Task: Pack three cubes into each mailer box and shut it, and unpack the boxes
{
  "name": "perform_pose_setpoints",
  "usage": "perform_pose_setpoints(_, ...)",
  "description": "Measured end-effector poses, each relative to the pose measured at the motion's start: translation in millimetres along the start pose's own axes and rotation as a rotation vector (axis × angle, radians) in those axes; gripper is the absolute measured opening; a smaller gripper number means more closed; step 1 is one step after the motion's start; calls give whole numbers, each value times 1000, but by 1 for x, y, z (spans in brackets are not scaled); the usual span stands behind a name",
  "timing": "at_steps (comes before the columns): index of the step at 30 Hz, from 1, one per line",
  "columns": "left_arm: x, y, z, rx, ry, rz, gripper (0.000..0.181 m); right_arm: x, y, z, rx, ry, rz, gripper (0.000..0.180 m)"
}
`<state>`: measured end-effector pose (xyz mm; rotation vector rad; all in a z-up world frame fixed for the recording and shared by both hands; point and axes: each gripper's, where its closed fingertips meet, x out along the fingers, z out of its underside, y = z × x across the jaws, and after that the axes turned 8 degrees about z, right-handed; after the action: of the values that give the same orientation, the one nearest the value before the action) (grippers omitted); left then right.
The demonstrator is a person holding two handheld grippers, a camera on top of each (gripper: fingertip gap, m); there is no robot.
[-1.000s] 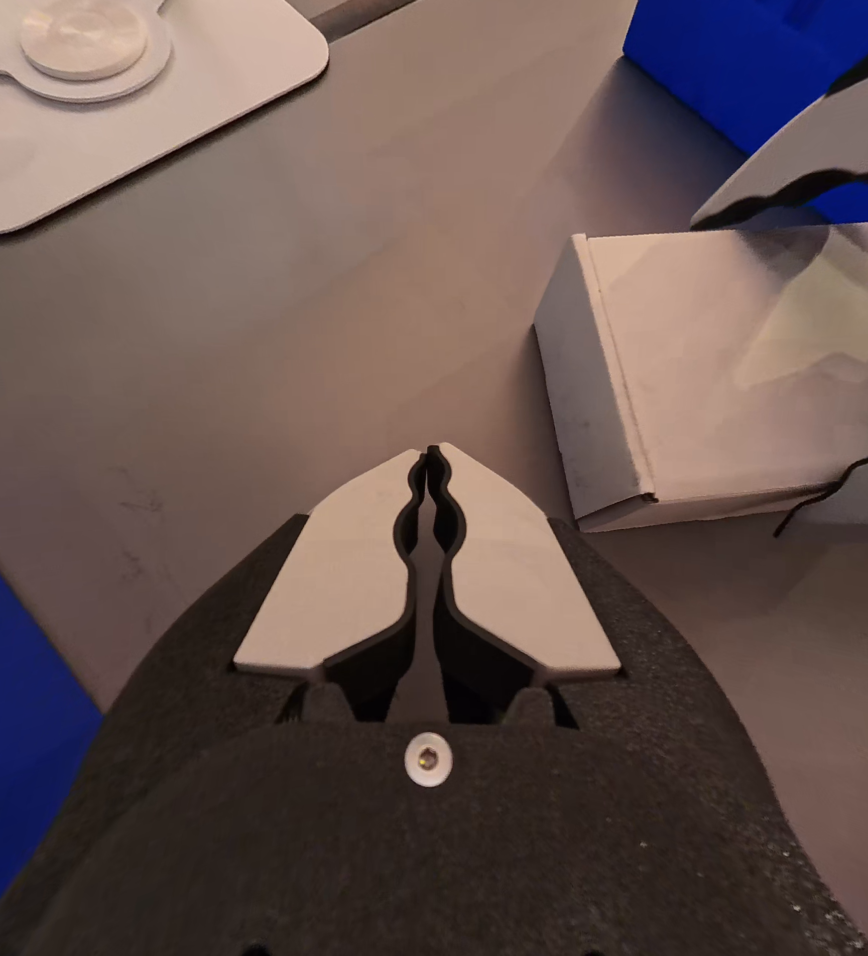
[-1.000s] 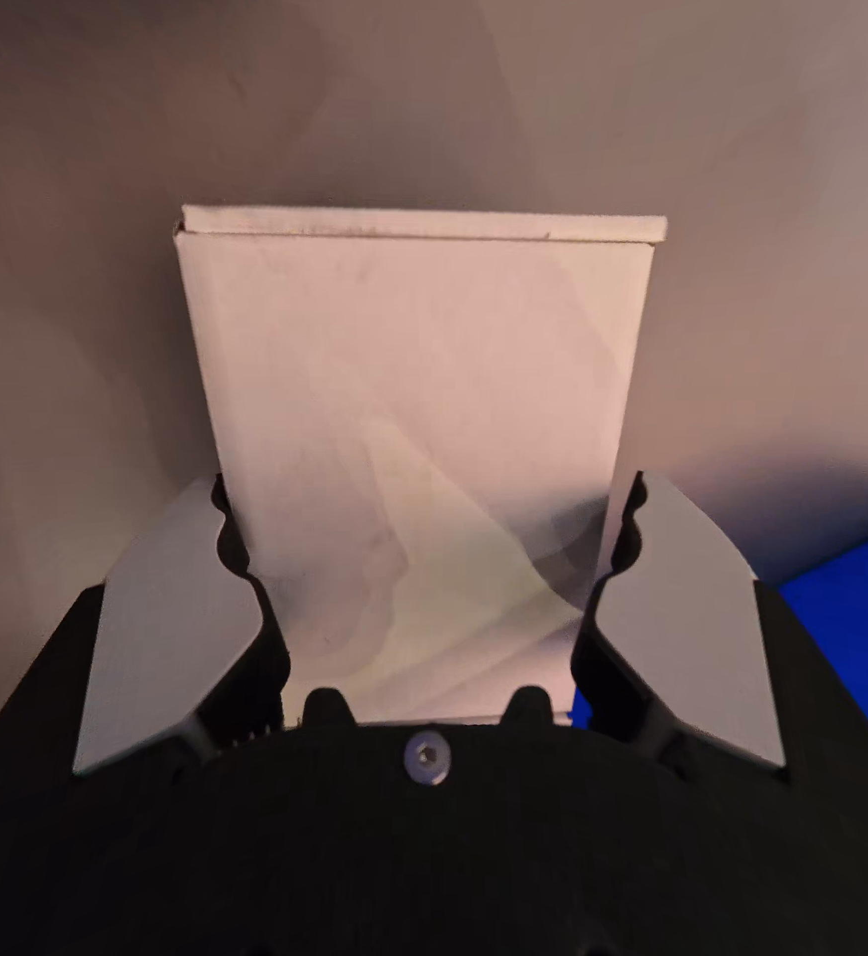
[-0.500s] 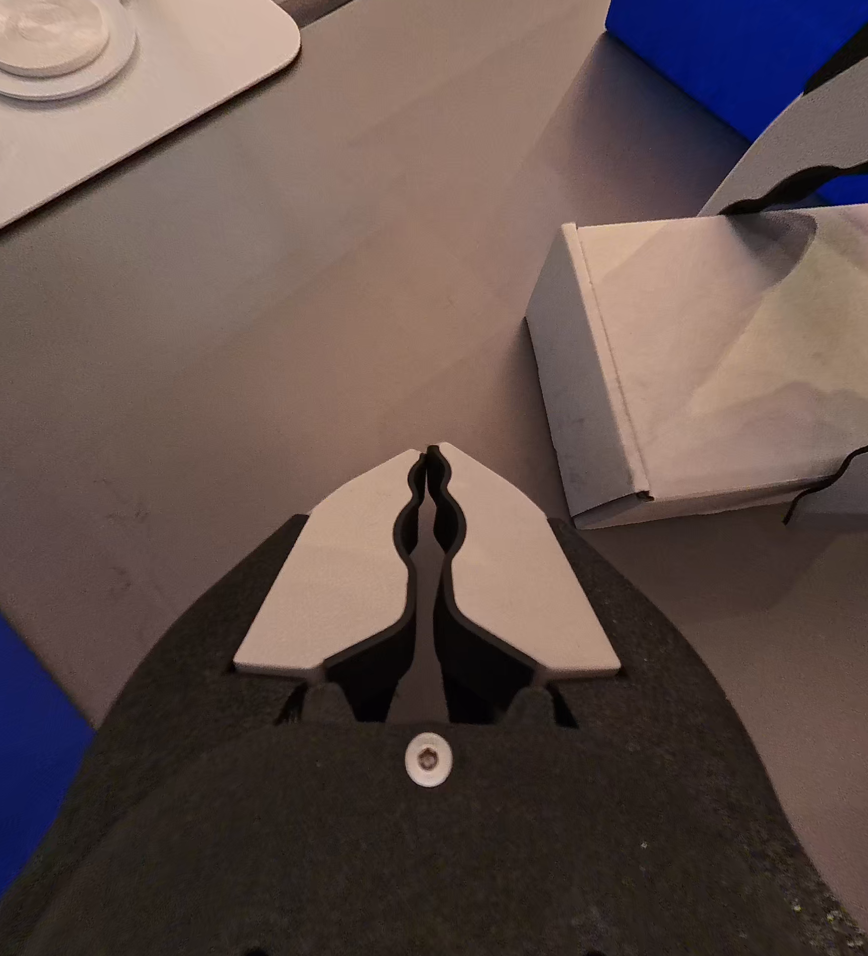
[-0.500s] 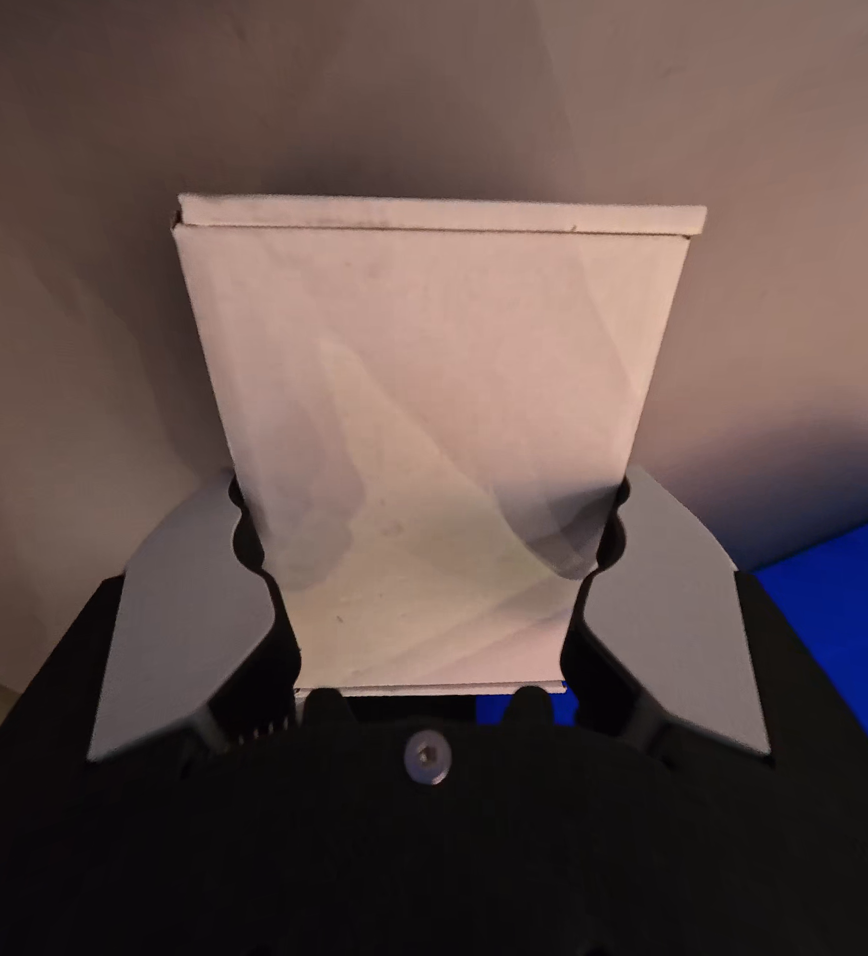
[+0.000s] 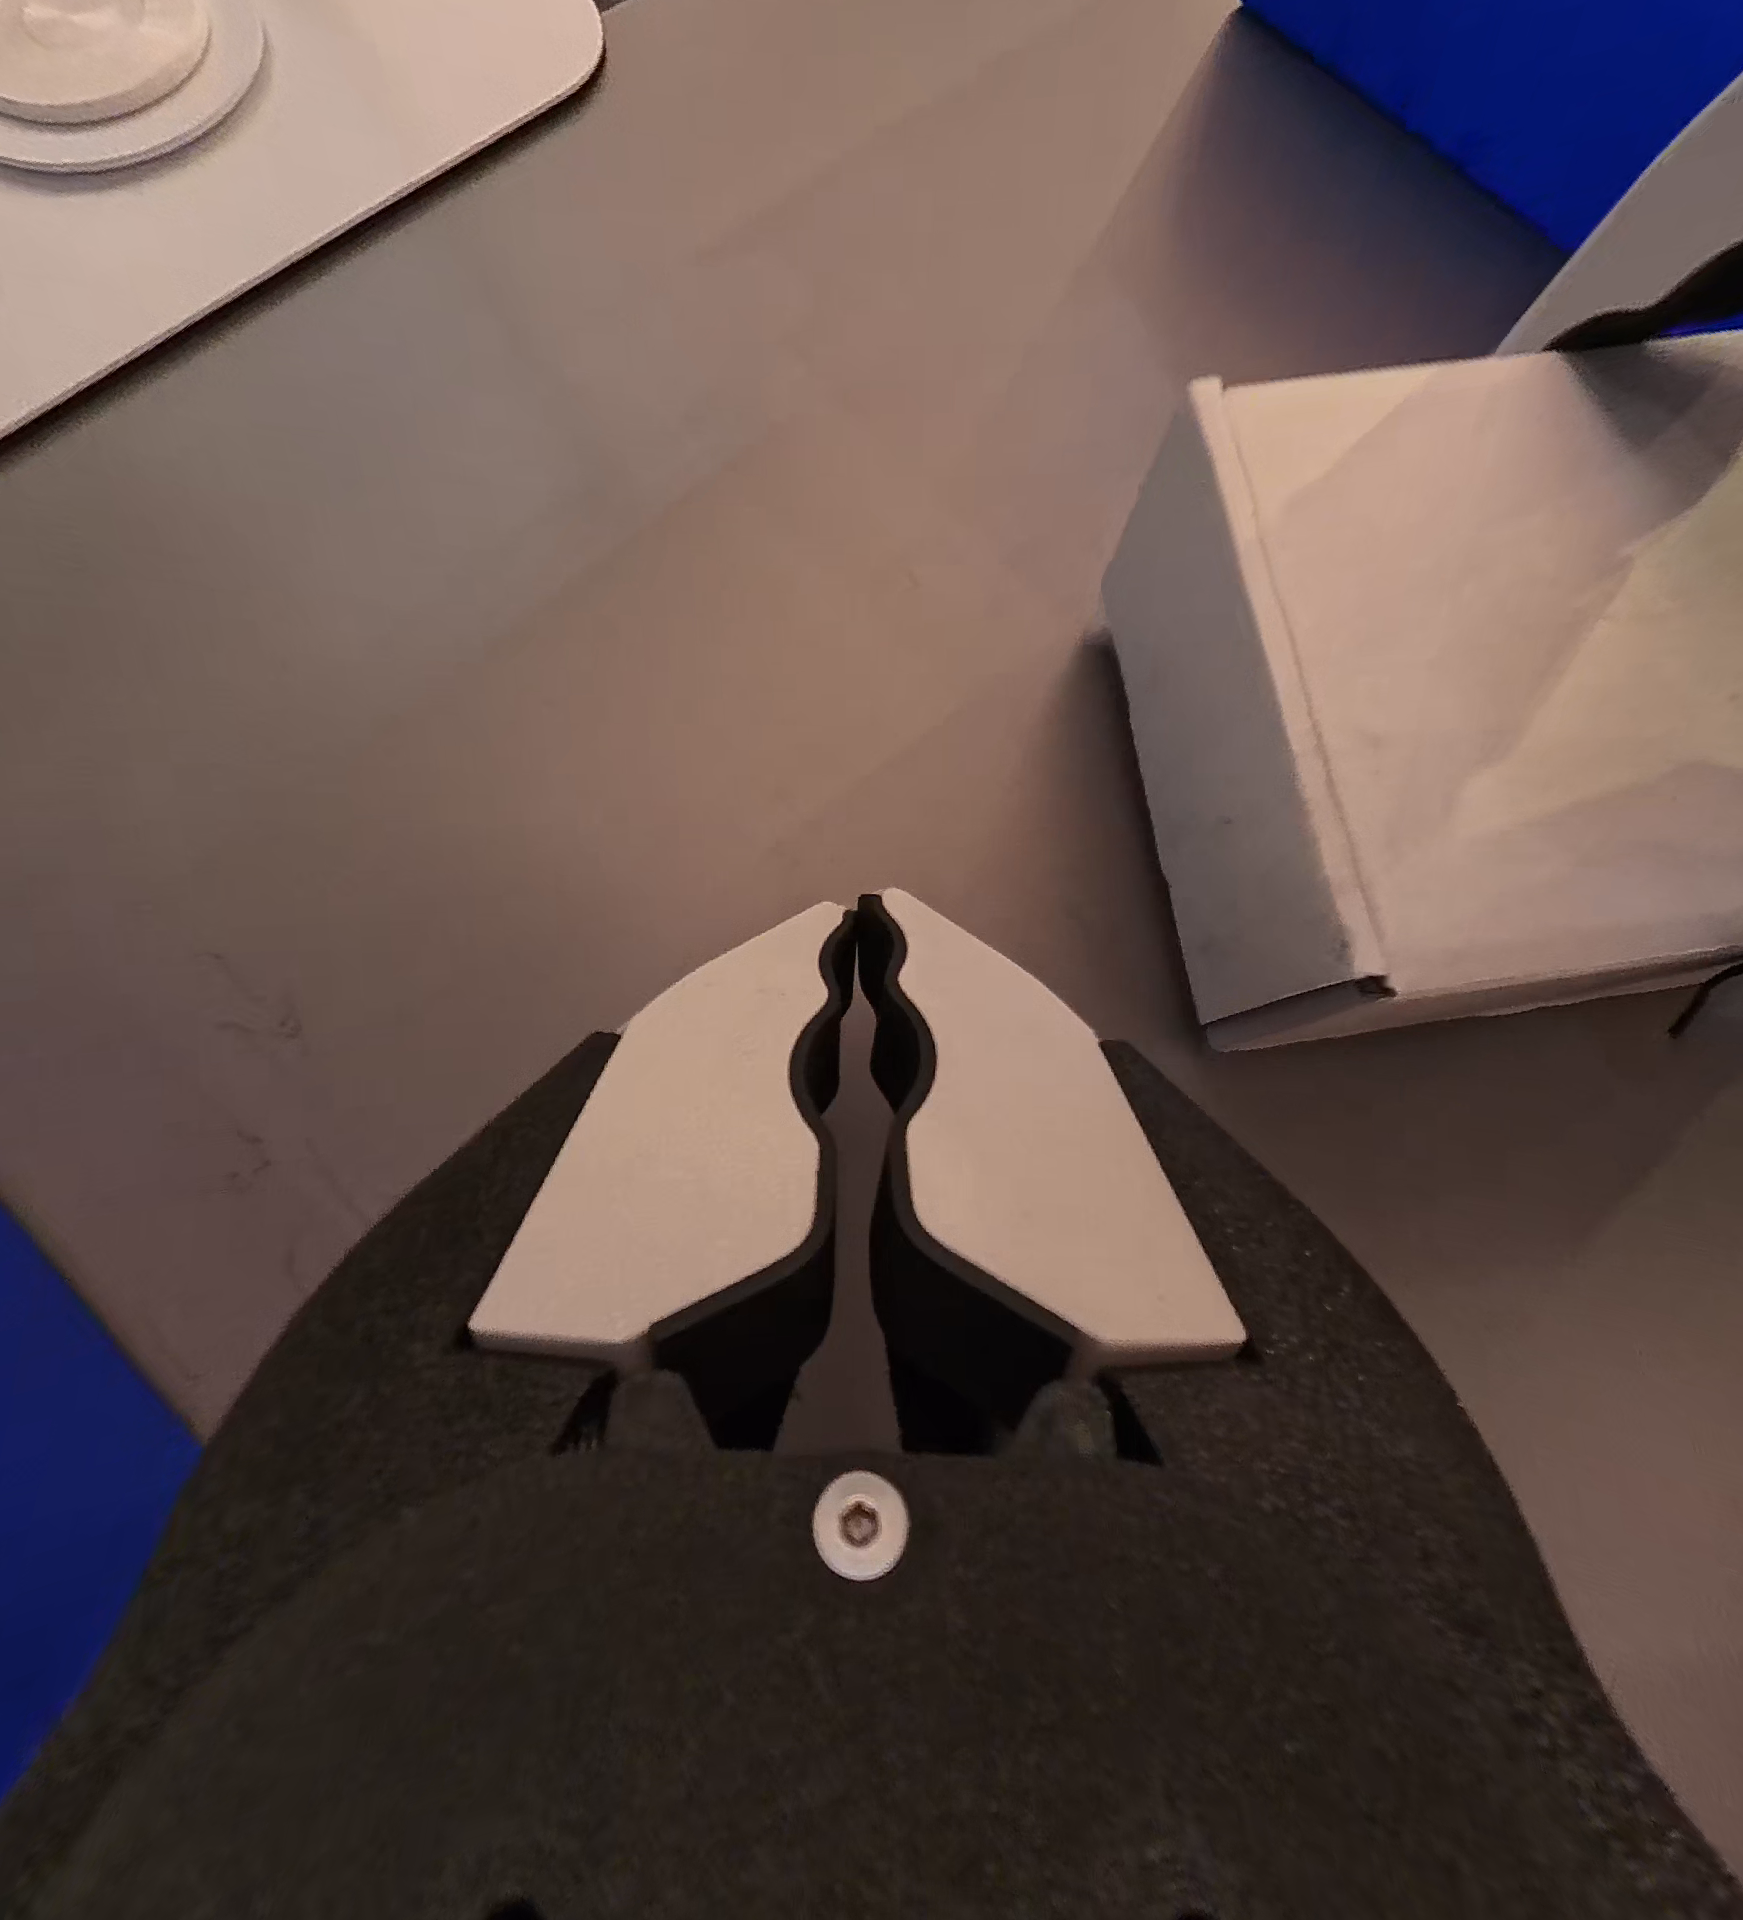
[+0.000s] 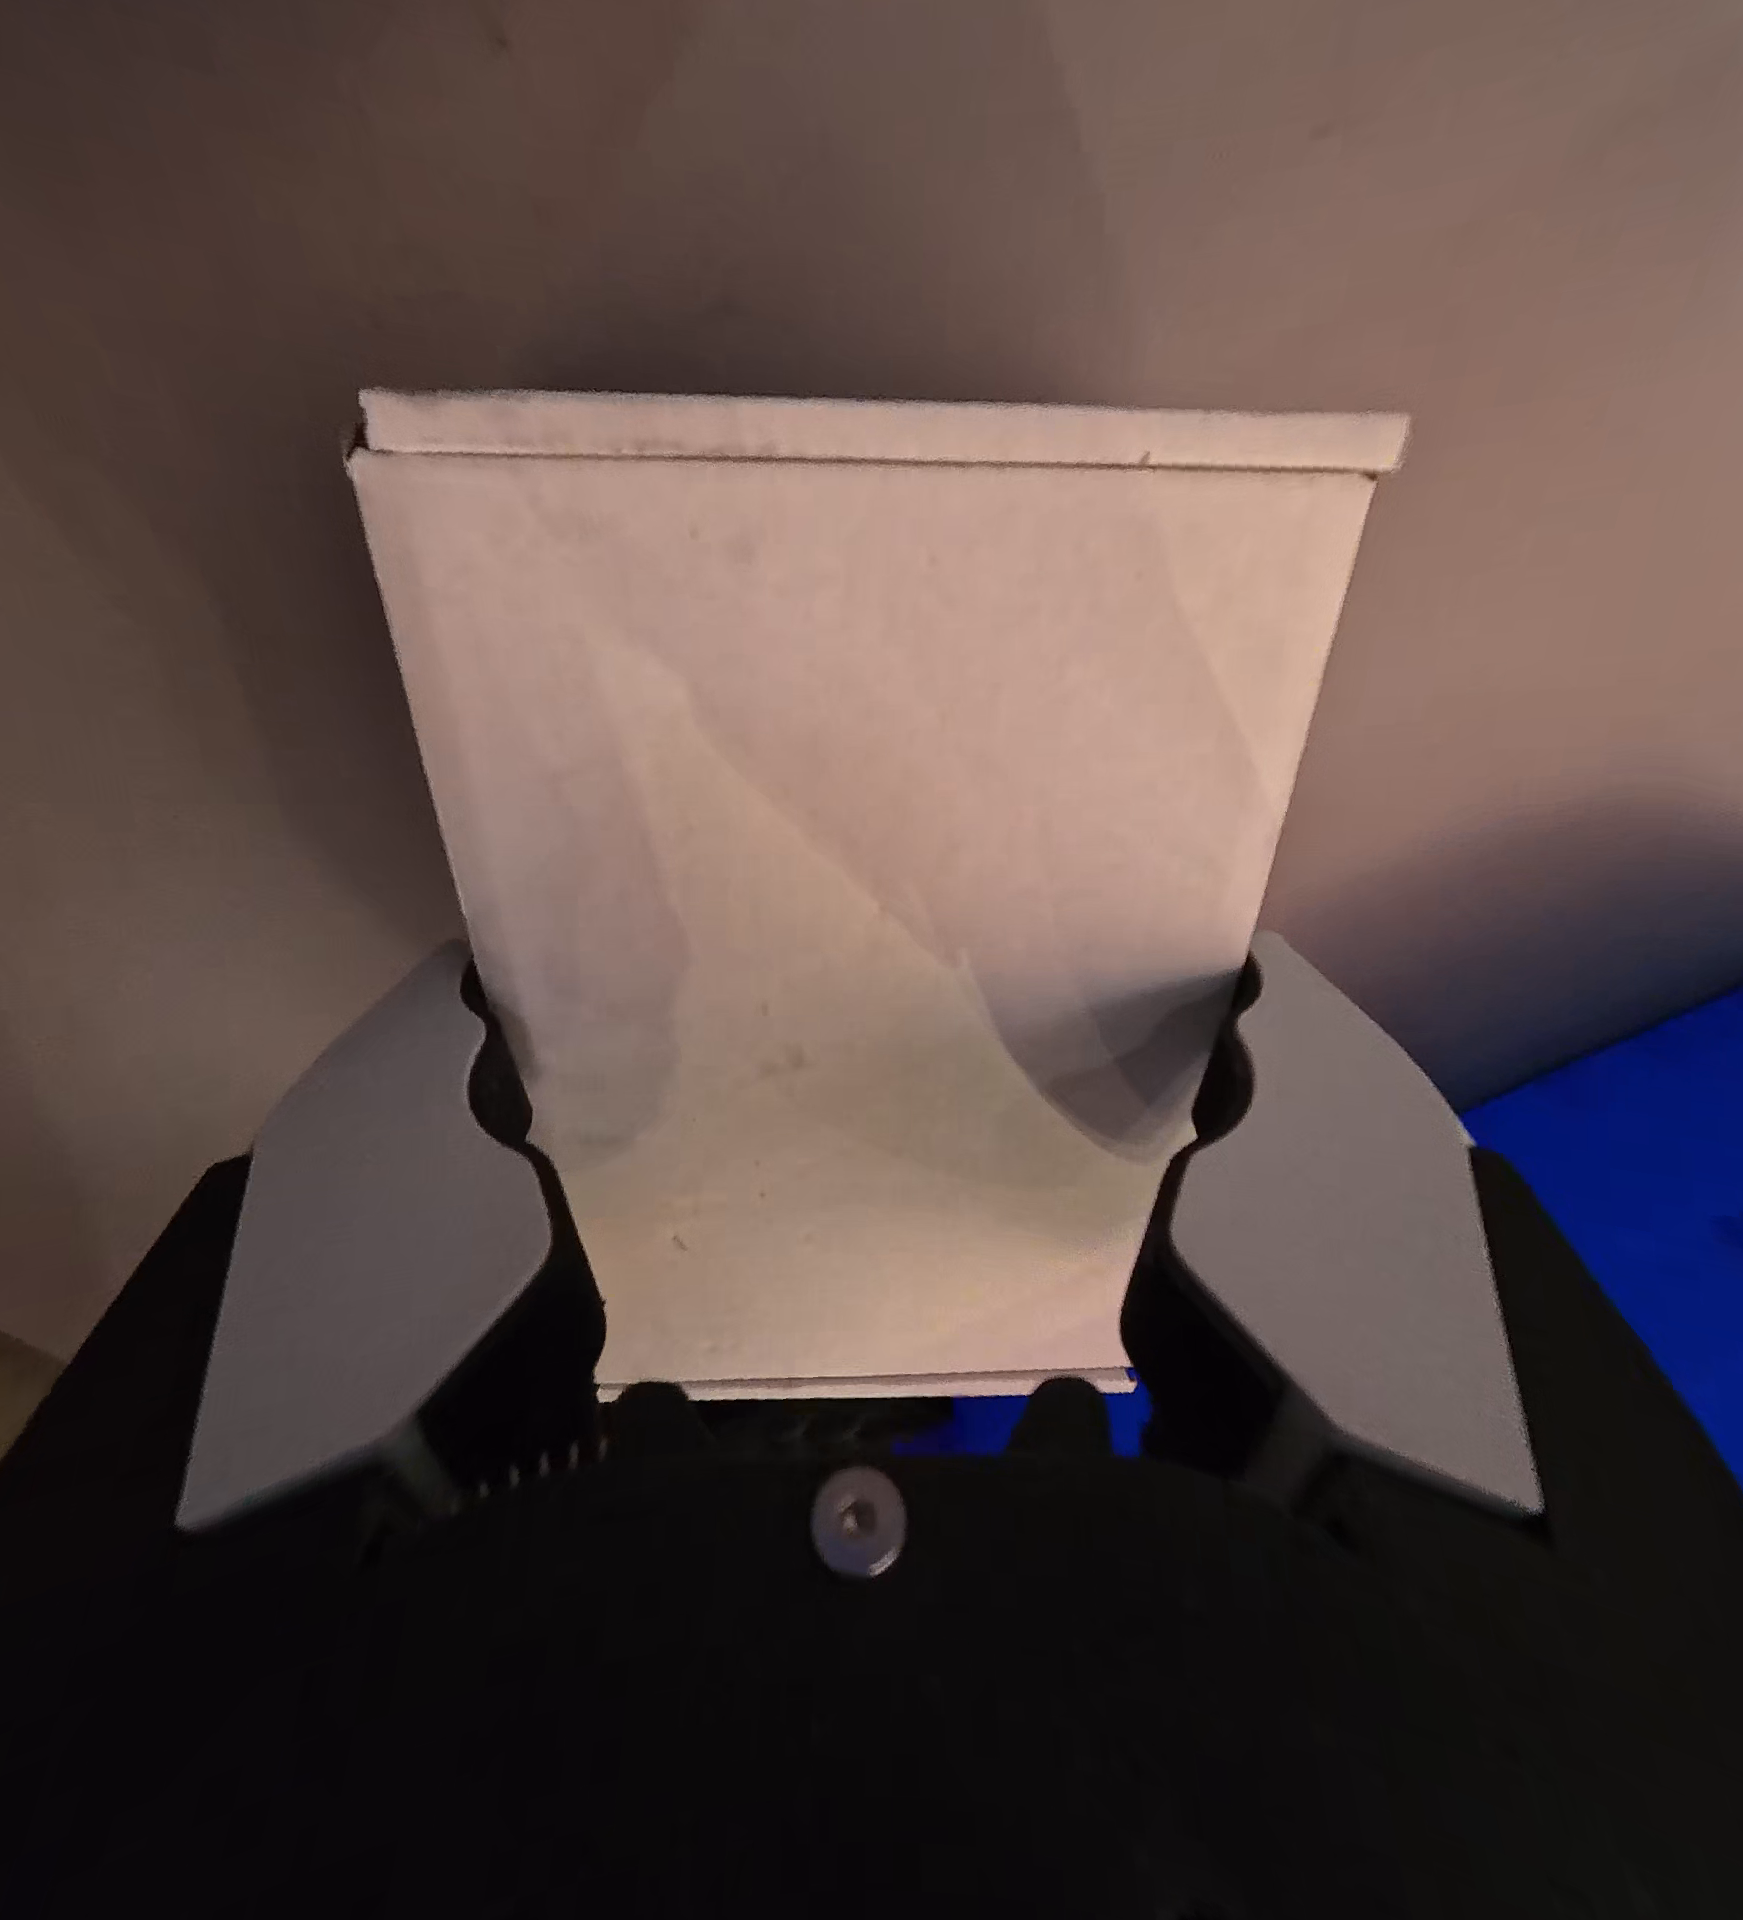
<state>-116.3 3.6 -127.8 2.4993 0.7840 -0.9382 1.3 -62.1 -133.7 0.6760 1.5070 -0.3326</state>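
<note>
A shut white mailer box point(image 6: 846, 831) lies on the grey table point(image 6: 223, 416). My right gripper point(image 6: 862, 961) has its two grey fingers pressed against the box's left and right sides at its near end. In the left wrist view the box point(image 5: 1469, 727) is at the right, and a right-gripper finger point(image 5: 1677, 239) reaches over its far side. My left gripper point(image 5: 862, 904) is shut and empty, above the table to the left of the box and apart from it. No cubes are in view.
A flat white tray point(image 5: 379, 177) with a round disc point(image 5: 77, 52) lies at the far left of the table. Blue floor or cloth shows past the table edges at the near left point(image 5: 15, 1455), far right point(image 5: 1469, 83) and right point(image 6: 1625, 1247). My hands' fingertips stand some 15 cm from each other.
My right gripper's fingers have closed in from wide open until they touch the box's sides. The left gripper has drifted slightly; the box now sits a little farther right in its view.
</note>
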Motion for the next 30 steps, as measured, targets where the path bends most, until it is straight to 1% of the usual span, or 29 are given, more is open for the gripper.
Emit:
perform_pose_setpoints(6, 2, -1, 1, -11, -3, 10, 0, -27, 16, 0, -48, 23, 68, 128)
perform_pose_setpoints(9, 3, 0, 3, -7, -15, 10, 0, -51, 27, 4, -71, 21, 88, 128)
perform_pose_setpoints(11, 5, 0, 5, -3, -23, 11, 0, -75, 41, 12, -79, 14, 98, 128)
perform_pose_setpoints(14, 8, 3, 7, 0, -36, 20, 0, -114, 68, 31, -98, 16, 81, 128)
perform_pose_setpoints(16, 11, 5, 9, 2, -45, 26, 0, -136, 87, 52, -177, 30, 70, 128)
perform_pose_setpoints(19, 17, 6, 14, -13, -59, 44, 0, -155, 117, 84, -148, 43, 30, 128)
perform_pose_setpoints(22, 22, 8, 16, -45, -71, 74, 0, -157, 151, 113, -145, 59, 31, 128)
perform_pose_setpoints(24, 21, 11, 16, -66, -66, 100, 0, -148, 171, 128, -154, 68, 32, 128)
perform_pose_setpoints(28, 13, 30, 5, -89, -8, 175, 0, -108, 198, 155, -196, 21, 17, 128)
perform_pose_setpoints(30, 10, 39, -3, -82, 23, 200, 0, -85, 206, 160, -254, 0, 26, 128)
